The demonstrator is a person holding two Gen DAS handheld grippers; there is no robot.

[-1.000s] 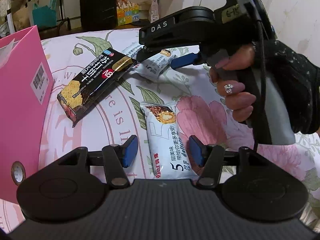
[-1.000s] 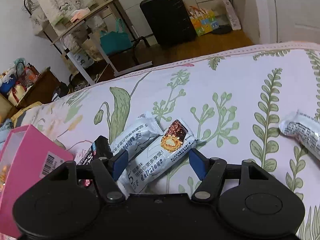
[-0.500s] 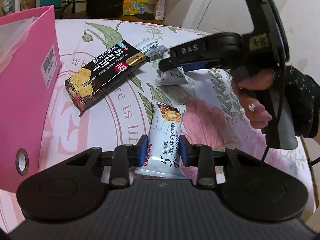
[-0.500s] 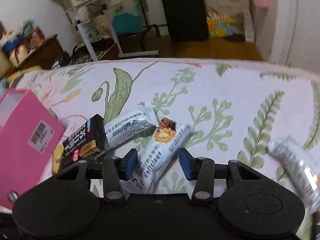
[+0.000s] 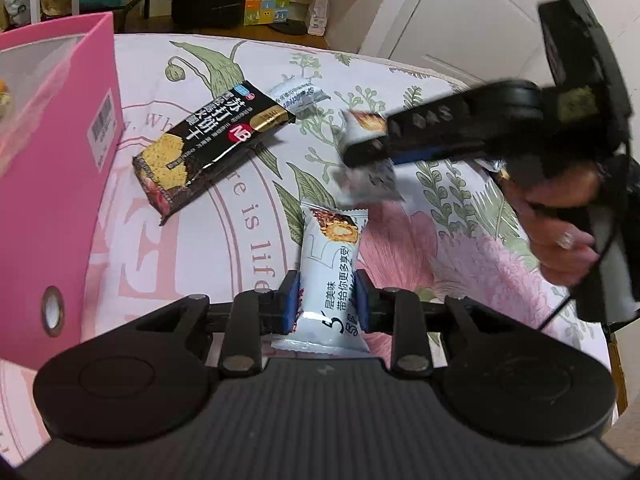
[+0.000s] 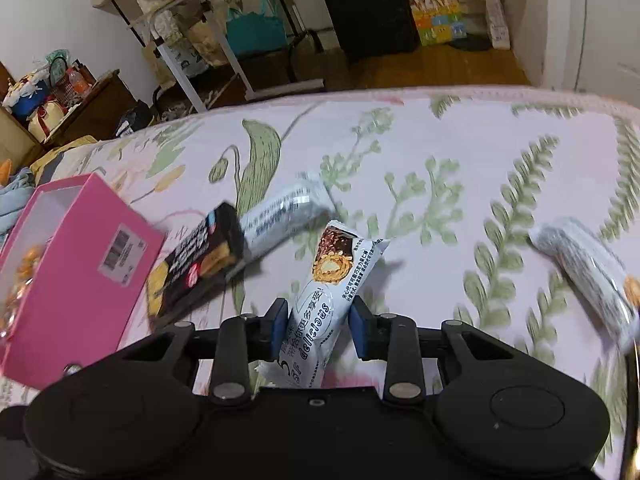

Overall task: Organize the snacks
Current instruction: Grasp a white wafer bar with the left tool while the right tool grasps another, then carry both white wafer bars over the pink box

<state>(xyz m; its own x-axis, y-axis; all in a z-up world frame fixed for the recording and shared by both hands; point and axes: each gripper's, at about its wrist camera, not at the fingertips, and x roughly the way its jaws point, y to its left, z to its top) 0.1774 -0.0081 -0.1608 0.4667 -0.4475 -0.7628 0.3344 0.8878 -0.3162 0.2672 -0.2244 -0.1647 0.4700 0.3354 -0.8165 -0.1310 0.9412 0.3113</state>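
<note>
My left gripper (image 5: 327, 300) is shut on a white snack bar (image 5: 332, 260) and holds it above the floral bedspread (image 5: 224, 240). My right gripper (image 6: 318, 330) is shut on a second white snack bar (image 6: 326, 292), lifted off the bed; it also shows in the left wrist view (image 5: 368, 172), blurred. A black cracker pack (image 5: 208, 144) lies beside the pink box (image 5: 52, 152), which holds small wrapped sweets (image 6: 20, 280). A third white bar (image 6: 286, 212) lies behind the cracker pack (image 6: 196, 264). Another white bar (image 6: 588, 268) lies at the right.
The bed's far edge (image 6: 400, 94) drops to a wooden floor with a black suitcase (image 6: 366, 4), a folding table (image 6: 192, 12) and bags. A white door (image 5: 460, 20) stands to the right.
Both grippers have closed on their white snack bars and lifted them off the bedspread. The right gripper has risen and swung right in the left wrist view.
</note>
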